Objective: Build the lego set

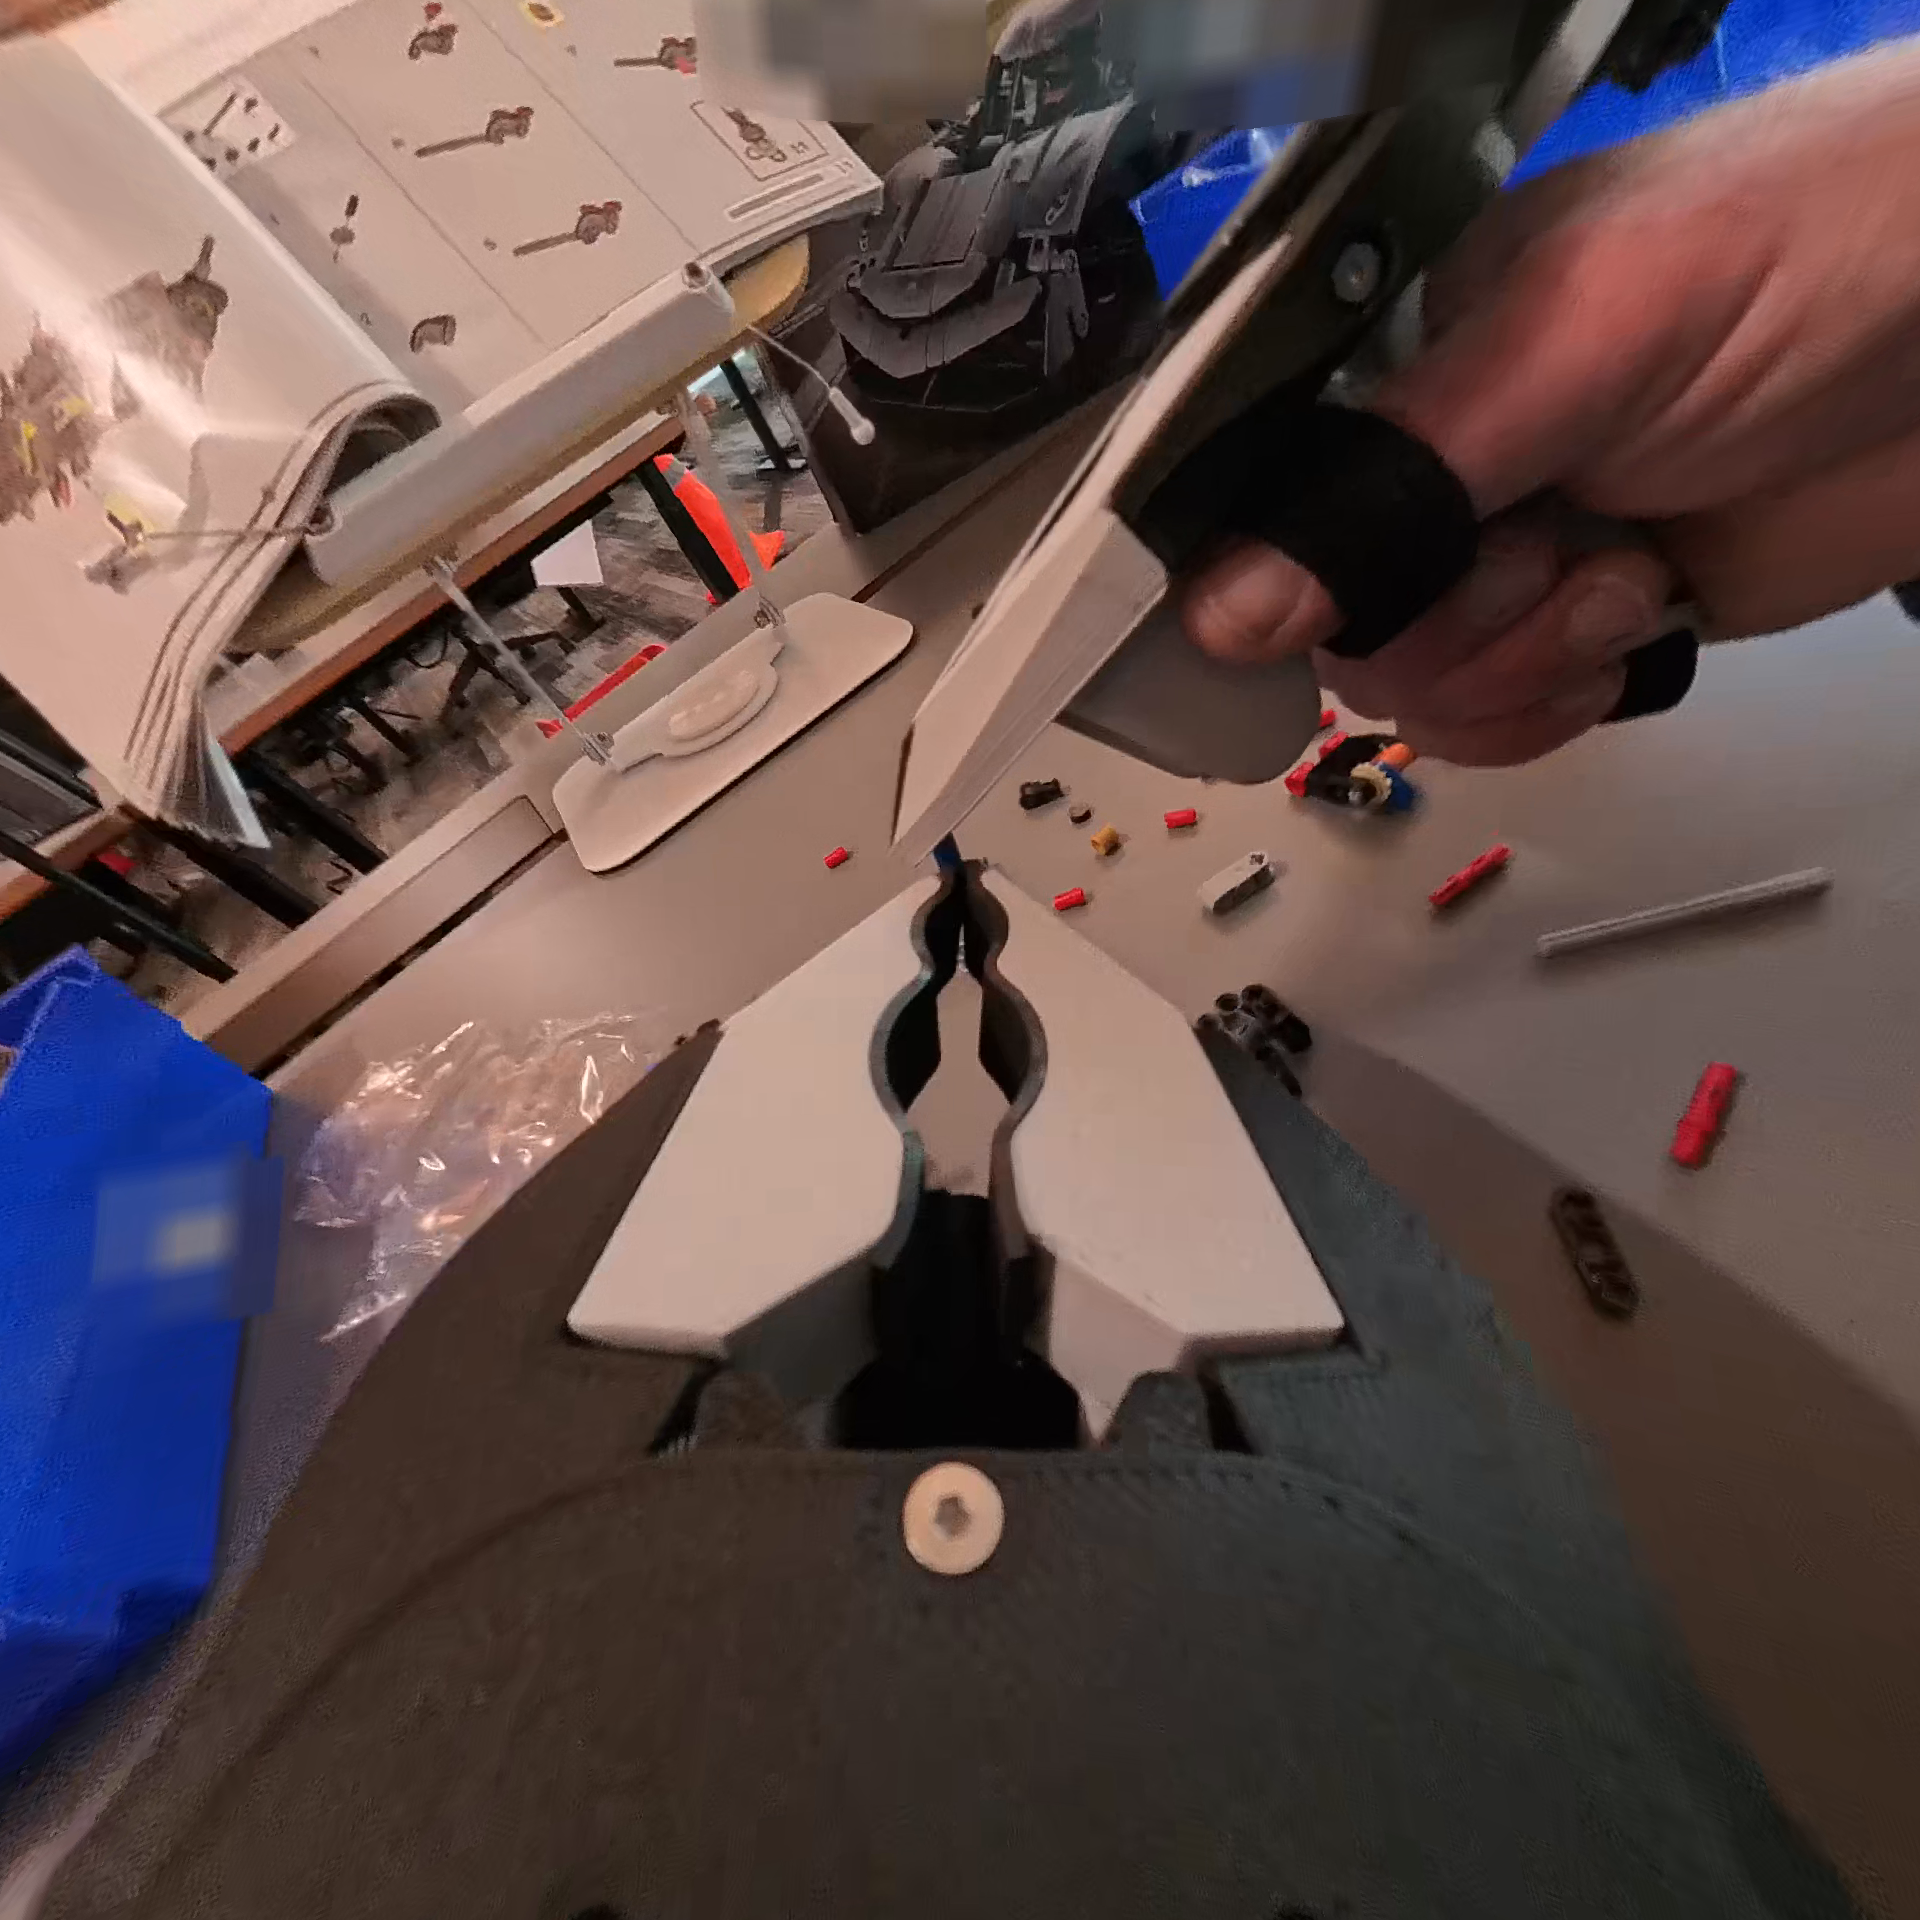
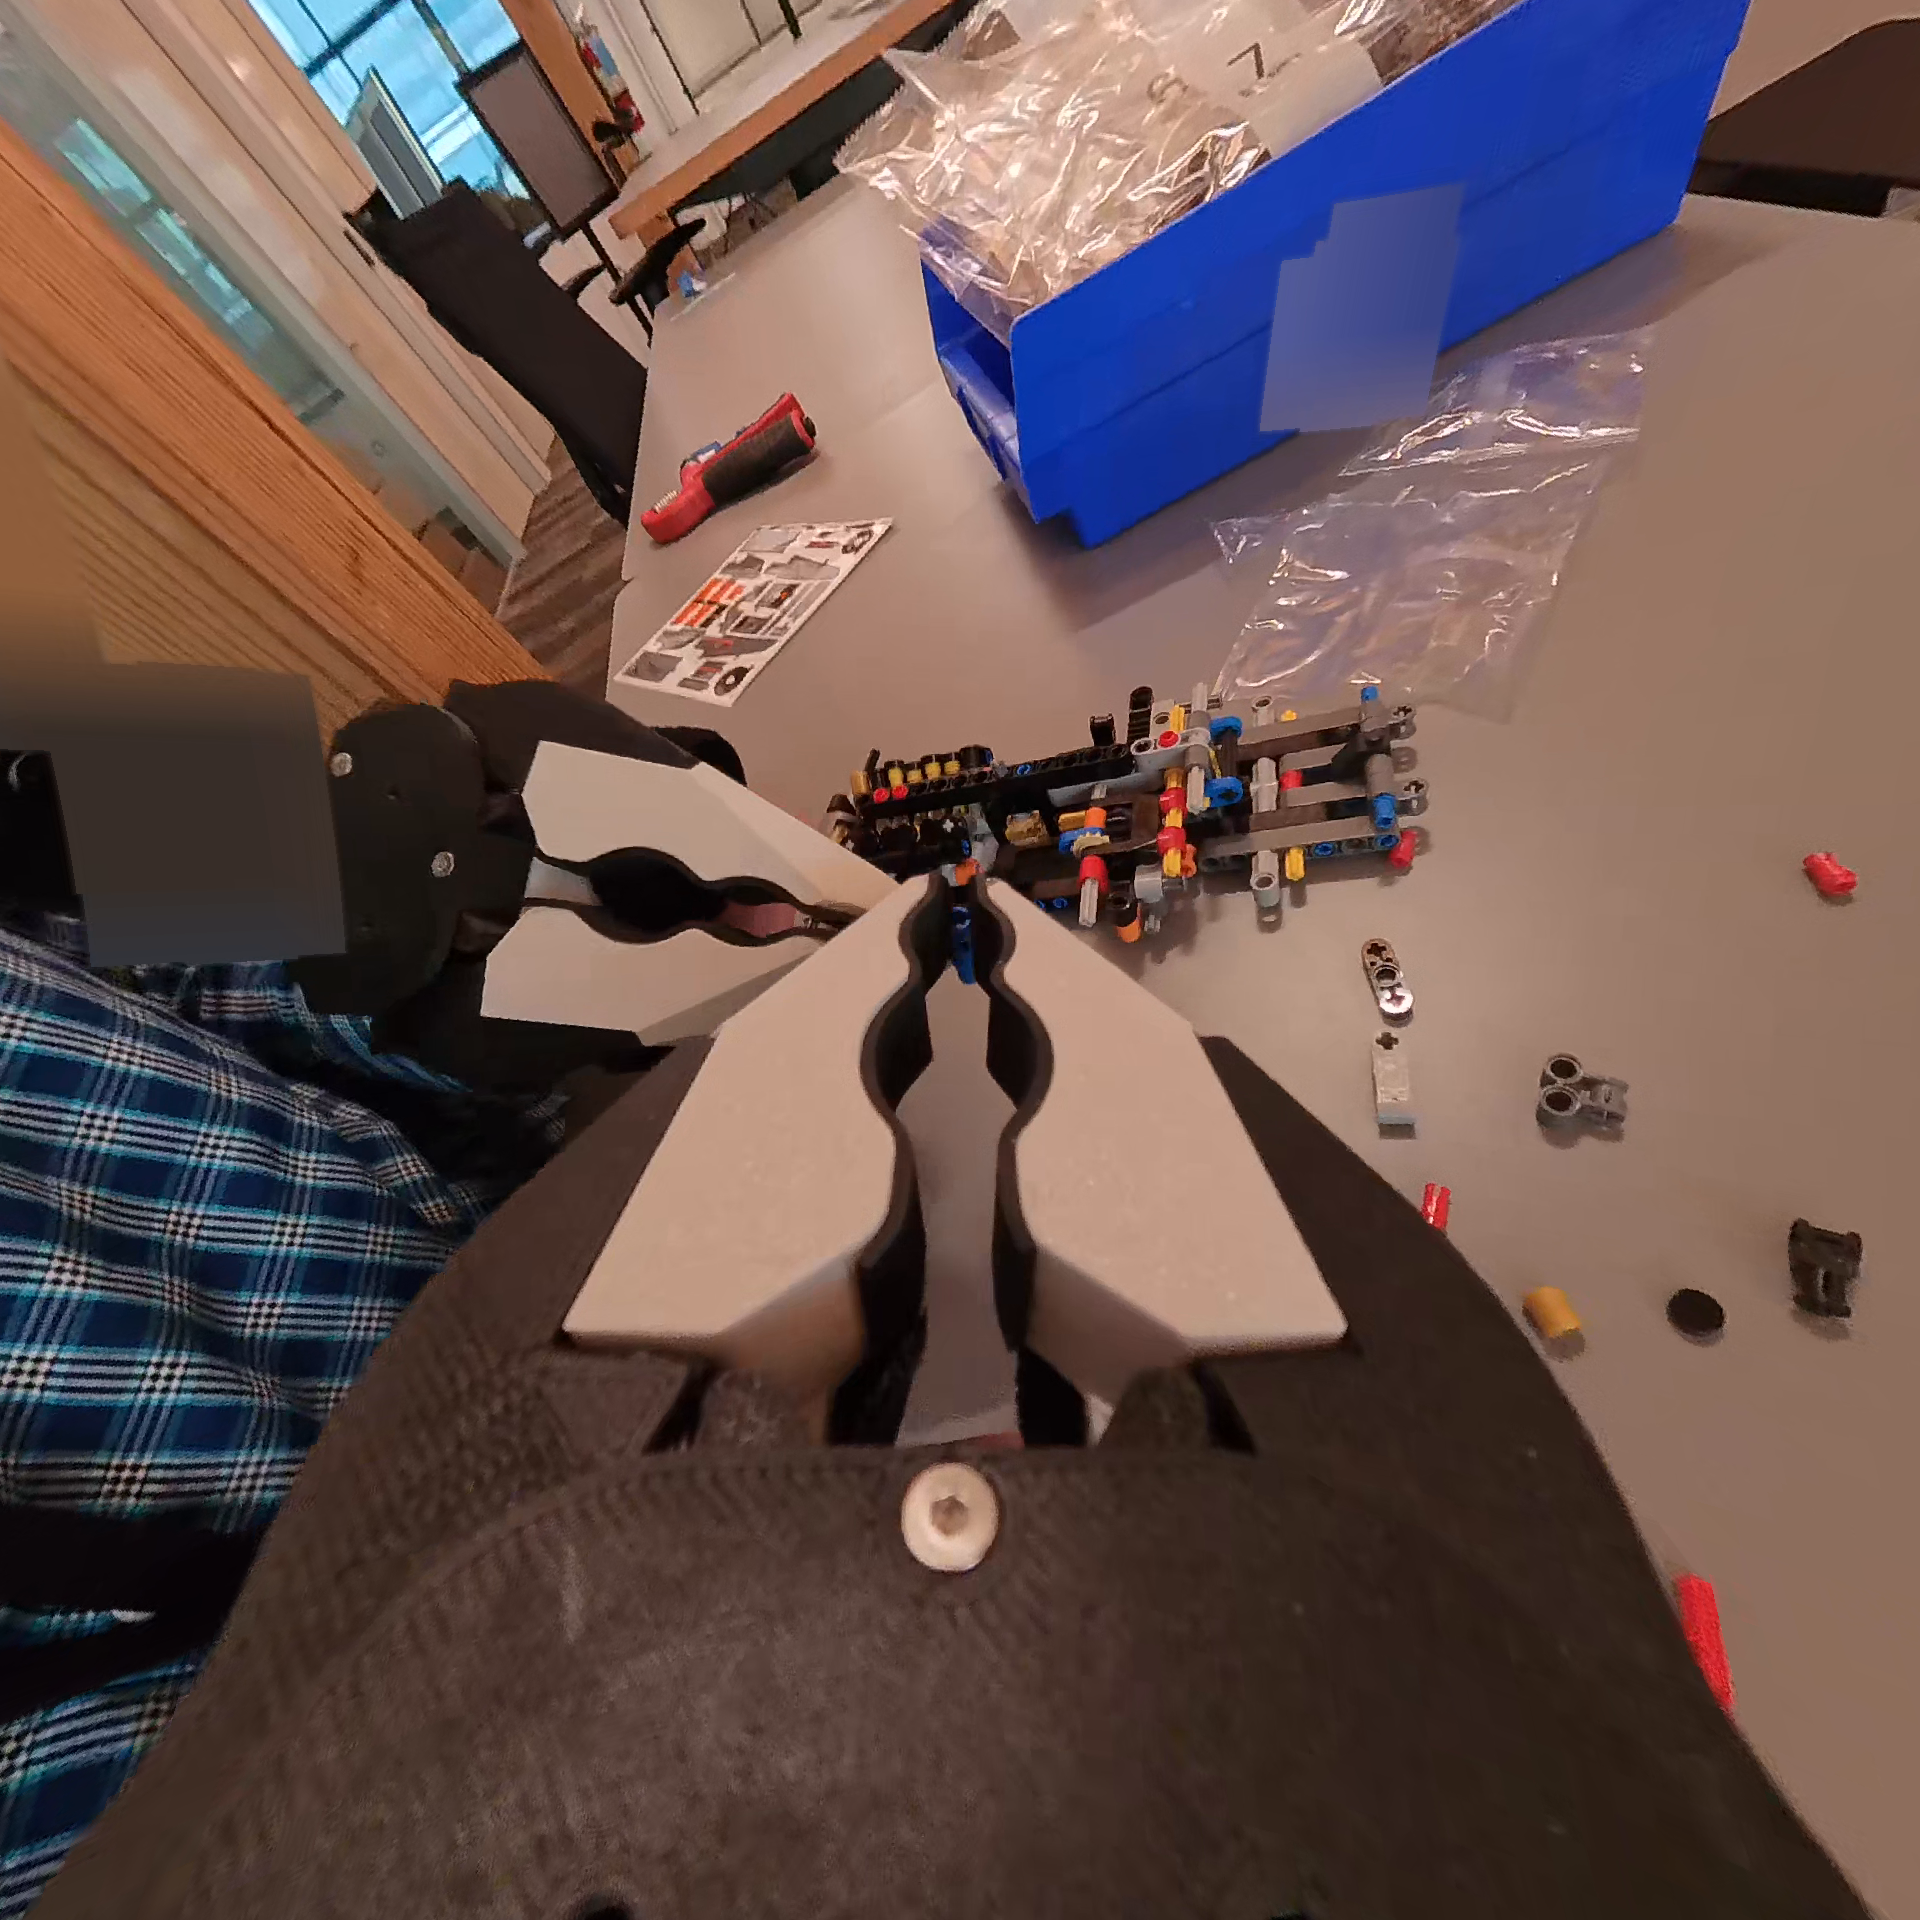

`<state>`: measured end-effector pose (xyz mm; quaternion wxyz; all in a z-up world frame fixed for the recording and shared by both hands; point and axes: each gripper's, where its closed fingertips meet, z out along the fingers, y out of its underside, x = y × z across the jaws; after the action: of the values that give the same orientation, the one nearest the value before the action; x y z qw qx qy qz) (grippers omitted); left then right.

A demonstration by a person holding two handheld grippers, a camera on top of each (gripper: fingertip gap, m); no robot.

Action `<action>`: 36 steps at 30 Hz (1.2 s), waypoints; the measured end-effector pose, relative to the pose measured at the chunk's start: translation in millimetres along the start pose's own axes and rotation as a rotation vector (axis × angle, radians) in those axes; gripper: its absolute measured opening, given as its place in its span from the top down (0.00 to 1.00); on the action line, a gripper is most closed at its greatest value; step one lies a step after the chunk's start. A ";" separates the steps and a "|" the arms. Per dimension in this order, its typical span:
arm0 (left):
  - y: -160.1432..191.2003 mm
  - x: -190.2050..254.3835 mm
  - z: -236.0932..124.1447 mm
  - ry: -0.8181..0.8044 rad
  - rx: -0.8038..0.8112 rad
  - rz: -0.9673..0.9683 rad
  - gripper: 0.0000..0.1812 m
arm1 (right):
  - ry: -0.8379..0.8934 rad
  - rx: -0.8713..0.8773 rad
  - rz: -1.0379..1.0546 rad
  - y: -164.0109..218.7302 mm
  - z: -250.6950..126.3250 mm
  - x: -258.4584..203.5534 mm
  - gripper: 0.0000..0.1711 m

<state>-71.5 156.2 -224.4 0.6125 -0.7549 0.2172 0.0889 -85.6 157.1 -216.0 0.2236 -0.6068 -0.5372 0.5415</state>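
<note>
My right gripper (image 2: 961, 894) is shut on a small blue pin (image 2: 962, 940), held above the grey table (image 2: 1558, 1039). My left gripper (image 1: 958, 894) is shut, with a thin dark part between its tips that is too small to make out. The two grippers meet tip to tip: the left one (image 2: 862, 914) comes in from the left in the right wrist view, and the right one (image 1: 909, 842) comes down from the upper right in the left wrist view, where the blue pin (image 1: 943, 857) shows at its tip. The part-built Lego frame (image 2: 1143, 810) lies just beyond.
Loose parts lie on the table: red pins (image 1: 1704, 1112), a grey axle (image 1: 1683, 912), grey connectors (image 2: 1579, 1101), a yellow bush (image 2: 1551, 1314). A blue bin (image 2: 1299, 312) with plastic bags, a sticker sheet (image 2: 753, 608) and a red tool (image 2: 727, 468) lie farther off. The instruction book (image 1: 312, 260) stands on a holder. Only a small space, under 4 cm, lies between the two pairs of fingers.
</note>
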 end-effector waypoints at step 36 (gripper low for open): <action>-31.6 -35.5 -11.7 0.347 0.354 -1.229 0.98 | 0.427 0.118 -0.787 -27.0 -3.0 -19.8 0.92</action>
<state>-90.8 157.6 -179.5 0.6226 -0.6328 -0.1460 -0.4366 -90.8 149.1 -183.8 0.5524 -0.4406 -0.6372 0.3077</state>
